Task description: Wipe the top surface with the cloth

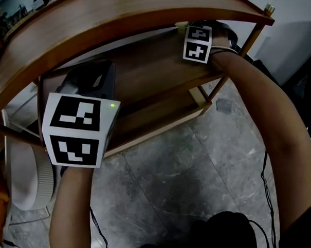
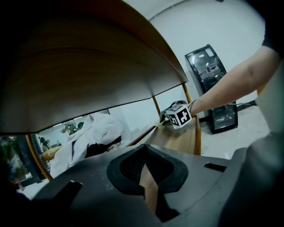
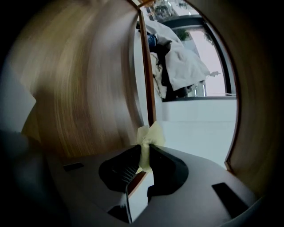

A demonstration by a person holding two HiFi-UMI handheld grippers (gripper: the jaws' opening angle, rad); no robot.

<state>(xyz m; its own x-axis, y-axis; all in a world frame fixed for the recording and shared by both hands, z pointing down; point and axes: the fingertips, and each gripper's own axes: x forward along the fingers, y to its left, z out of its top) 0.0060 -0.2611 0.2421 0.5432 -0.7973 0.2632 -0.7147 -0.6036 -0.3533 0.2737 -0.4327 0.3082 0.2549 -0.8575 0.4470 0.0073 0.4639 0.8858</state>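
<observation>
The rounded brown wooden shelf unit stands on a grey marbled tile floor. Both grippers reach under its top board, above the middle shelf. The left gripper is closed and empty, while the right gripper pinches the small pale yellow cloth beneath that top board
</observation>
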